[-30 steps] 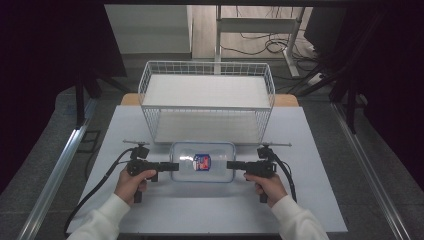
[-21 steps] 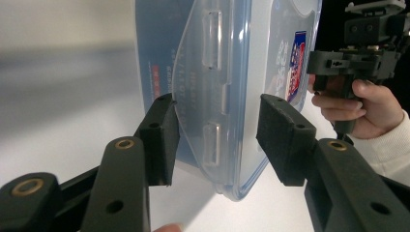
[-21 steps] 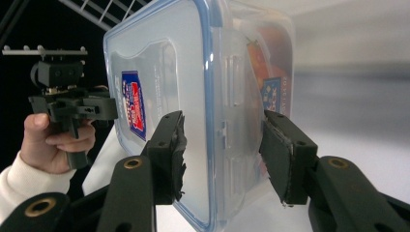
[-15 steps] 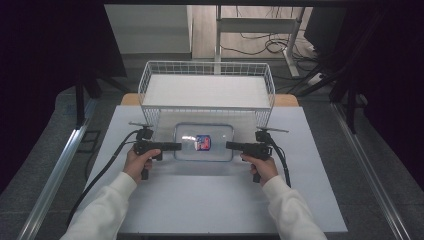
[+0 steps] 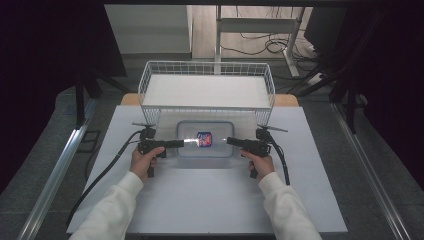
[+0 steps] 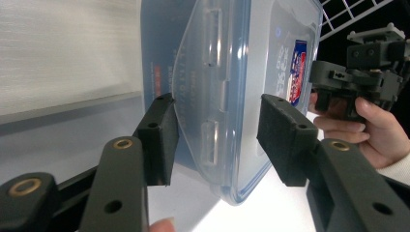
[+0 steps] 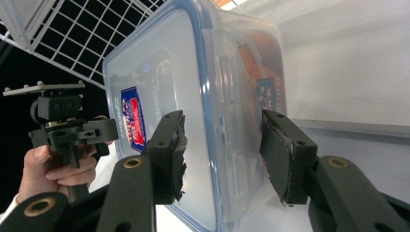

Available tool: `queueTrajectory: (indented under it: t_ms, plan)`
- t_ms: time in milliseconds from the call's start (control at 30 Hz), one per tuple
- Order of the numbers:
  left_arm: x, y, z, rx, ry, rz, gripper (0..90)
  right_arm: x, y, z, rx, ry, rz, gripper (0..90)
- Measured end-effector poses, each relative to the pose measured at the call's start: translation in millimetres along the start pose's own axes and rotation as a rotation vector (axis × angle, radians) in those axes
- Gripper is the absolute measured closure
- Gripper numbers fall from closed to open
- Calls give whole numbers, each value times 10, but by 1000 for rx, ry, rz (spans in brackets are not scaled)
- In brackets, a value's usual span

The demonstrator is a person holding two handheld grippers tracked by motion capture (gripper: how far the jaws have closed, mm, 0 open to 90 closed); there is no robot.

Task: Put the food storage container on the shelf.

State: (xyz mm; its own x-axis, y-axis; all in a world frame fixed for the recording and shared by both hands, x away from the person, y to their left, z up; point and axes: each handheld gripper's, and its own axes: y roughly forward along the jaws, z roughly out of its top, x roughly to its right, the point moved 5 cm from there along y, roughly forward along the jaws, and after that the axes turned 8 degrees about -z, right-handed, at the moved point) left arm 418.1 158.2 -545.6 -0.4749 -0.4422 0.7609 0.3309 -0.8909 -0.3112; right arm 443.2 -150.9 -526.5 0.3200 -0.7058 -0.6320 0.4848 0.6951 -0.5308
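**A:** High view has the clear lidded box [image 5: 205, 139] sitting further out on the bench [image 5: 200, 200] now than a second back; it's gone from the near middle to right up against the wire basket [image 5: 206, 90] at the far edge.

**B:** Yep, and both tools went with it. Left tool [image 5: 186, 143] is clamped on the box's left end, right tool [image 5: 231, 141] on its right end. In the left gripper view the pads [image 6: 162, 137] straddle the lid rim, same deal in the right gripper view.

**A:** So is it heading into the basket?

**B:** My guess, yeah. It's still low by the basket's near wall, so it needs a lift over the rim next.
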Motion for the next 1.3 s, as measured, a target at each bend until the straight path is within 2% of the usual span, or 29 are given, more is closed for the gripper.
queueTrajectory:
  t_ms: [133,200,333,400,433,533,633,733,833,867,1000,1067,1133,1233,1300]
  plan:
    - [-7,14,12,25,-6,22,481,12,19,8,13,35,-9,514]
    - [-14,38,9,33,-33,25,464,17,38,11,24,43,-16,498]
    - [-27,64,14,49,-52,8,442,23,66,-1,23,75,-27,478]
    - [-30,65,18,54,-56,6,441,19,72,8,46,75,-36,476]
    - [-28,65,17,55,-56,8,428,15,70,8,48,78,-35,438]
    - [4,47,13,57,-46,15,362,7,41,10,58,93,-48,374]
    - [66,4,-8,44,-12,43,306,-10,-63,-10,96,64,-87,329]
    - [146,-61,-45,50,14,60,300,-51,-169,-67,92,37,-108,325]
    - [233,-119,-108,44,43,70,303,-117,-304,-166,81,-50,-127,341]
    - [271,-135,-145,32,57,80,302,-136,-334,-191,78,-69,-131,345]
    - [378,-178,-294,-28,102,106,281,-218,-477,-321,59,-207,-158,367]
    - [428,-208,-369,-40,120,118,281,-262,-542,-399,48,-268,-163,404]
    - [469,-245,-430,-50,139,136,281,-289,-563,-475,27,-326,-176,433]
    - [530,-299,-512,-53,160,144,282,-347,-534,-573,-4,-411,-204,498]
    - [563,-325,-557,-69,175,149,281,-399,-496,-616,-23,-456,-207,537]
